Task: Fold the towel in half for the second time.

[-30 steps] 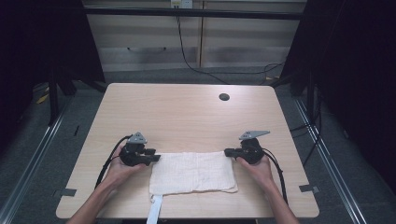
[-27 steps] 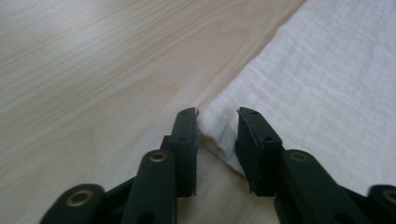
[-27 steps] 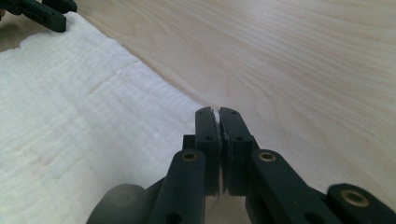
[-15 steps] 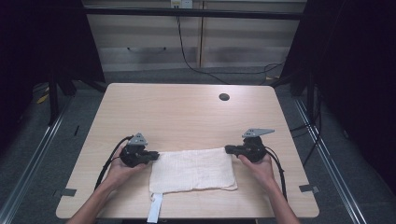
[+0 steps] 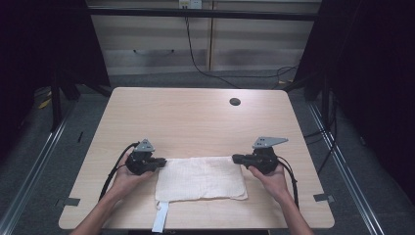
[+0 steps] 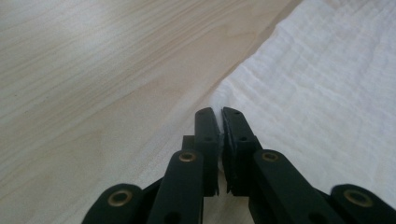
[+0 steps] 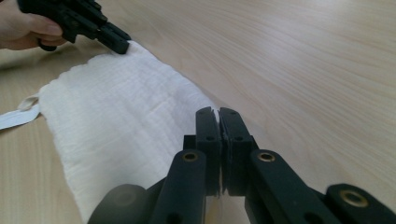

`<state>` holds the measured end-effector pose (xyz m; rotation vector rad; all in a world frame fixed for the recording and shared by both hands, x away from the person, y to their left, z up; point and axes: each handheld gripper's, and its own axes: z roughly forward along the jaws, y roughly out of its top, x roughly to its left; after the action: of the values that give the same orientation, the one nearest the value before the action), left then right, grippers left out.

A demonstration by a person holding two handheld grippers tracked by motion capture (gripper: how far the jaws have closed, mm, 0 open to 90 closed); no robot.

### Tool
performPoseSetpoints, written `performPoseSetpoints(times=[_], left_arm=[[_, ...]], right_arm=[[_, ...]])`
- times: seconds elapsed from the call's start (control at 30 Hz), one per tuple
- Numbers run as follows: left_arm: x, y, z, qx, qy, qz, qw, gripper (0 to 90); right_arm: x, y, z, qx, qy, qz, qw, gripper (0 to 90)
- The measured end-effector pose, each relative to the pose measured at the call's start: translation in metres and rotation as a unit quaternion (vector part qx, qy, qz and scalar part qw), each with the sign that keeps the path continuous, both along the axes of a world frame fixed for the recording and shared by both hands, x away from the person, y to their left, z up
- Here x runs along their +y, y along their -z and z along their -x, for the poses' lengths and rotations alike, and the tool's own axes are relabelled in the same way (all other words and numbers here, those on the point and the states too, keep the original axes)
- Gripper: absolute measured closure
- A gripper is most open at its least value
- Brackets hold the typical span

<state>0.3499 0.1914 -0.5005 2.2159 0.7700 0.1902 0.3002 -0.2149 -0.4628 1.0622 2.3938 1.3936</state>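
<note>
left tongs (image 5: 161,162) just closed on far-left corner of white cloth (image 5: 200,178); right tongs (image 5: 237,158) pinch far-right corner, slightly raised. cloth flat on tabletop (image 5: 195,117), near edge. advise: lift both corners level, evenly, keep fabric taut.

A light wooden table (image 5: 195,117) with rounded corners carries 1 white cloth (image 5: 200,178), spread flat near its near edge. A white strap (image 5: 160,215) from the cloth's near-left corner reaches over that edge. A small dark round hole (image 5: 235,102) sits far right.
</note>
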Motion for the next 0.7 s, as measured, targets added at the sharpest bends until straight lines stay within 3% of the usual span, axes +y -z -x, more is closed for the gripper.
performPoseSetpoints(times=[0.23, 0.33, 0.53, 0.7], left_arm=[[0.0, 0.001, 0.001, 0.006, -0.009, 0.008, 0.9999, 85.6], [0.0, 0.0, 0.001, 0.003, -0.01, 0.002, 0.9999, 85.5], [0.0, 0.001, 0.002, 0.0, -0.02, 0.002, 0.9998, 85.5], [-0.001, 0.0, 0.003, -0.01, -0.026, -0.011, 0.9996, 85.6]], right_arm=[[0.009, -0.01, 0.013, -0.012, -0.028, -0.004, 0.9995, 87.3], [0.013, -0.011, 0.019, -0.014, -0.044, 0.011, 0.9989, 87.3], [0.017, -0.008, 0.029, -0.004, -0.063, 0.013, 0.9979, 87.2], [0.024, -0.002, 0.043, 0.005, -0.08, 0.018, 0.9967, 87.2]])
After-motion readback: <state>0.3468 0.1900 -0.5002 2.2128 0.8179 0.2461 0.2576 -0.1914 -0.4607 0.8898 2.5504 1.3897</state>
